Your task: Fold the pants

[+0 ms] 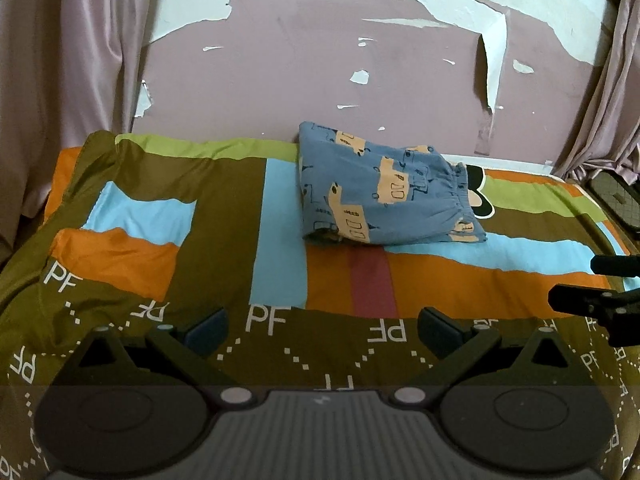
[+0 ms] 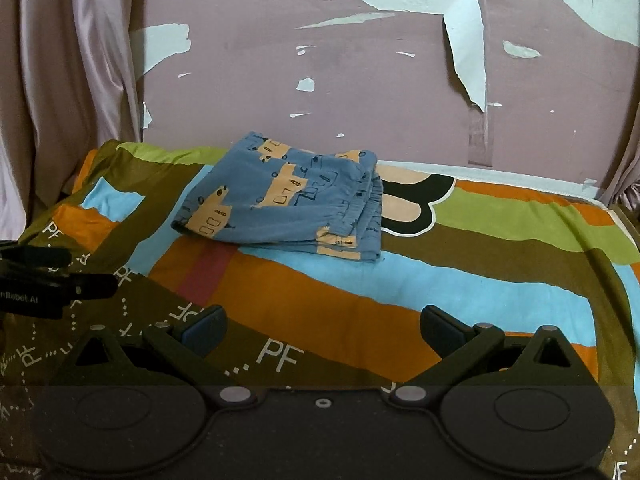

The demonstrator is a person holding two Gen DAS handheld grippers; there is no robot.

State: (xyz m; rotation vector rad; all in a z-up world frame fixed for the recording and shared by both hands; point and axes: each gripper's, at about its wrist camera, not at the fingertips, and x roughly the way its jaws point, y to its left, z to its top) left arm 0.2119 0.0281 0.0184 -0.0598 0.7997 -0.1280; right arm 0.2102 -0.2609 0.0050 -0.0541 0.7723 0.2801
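Jaws wide apart and empty on both sides: the left gripper [image 1: 322, 330] and right gripper [image 2: 322, 330] hover low over the near part of the bed [image 1: 224, 208], well short of the pants [image 1: 384, 192]. The pants, blue with a tan vehicle print, lie as a compact folded bundle on the patchwork bedcover [image 2: 500, 240] near the far wall [image 2: 360, 80]. From the left jaws the bundle sits ahead and a little to the right; from the right jaws it sits ahead and a little to the left [image 2: 288, 196], so it lies roughly between the two. Its long axis runs across both views, with the gathered waistband end to the right and a folded edge to the left. Neither side looks clearly nearer. Judging by the neat stack and the empty, pulled-back jaws, the folding appears largely done; any further tidy would mean reaching forward, the right jaws to the waistband end, the left to the folded edge.
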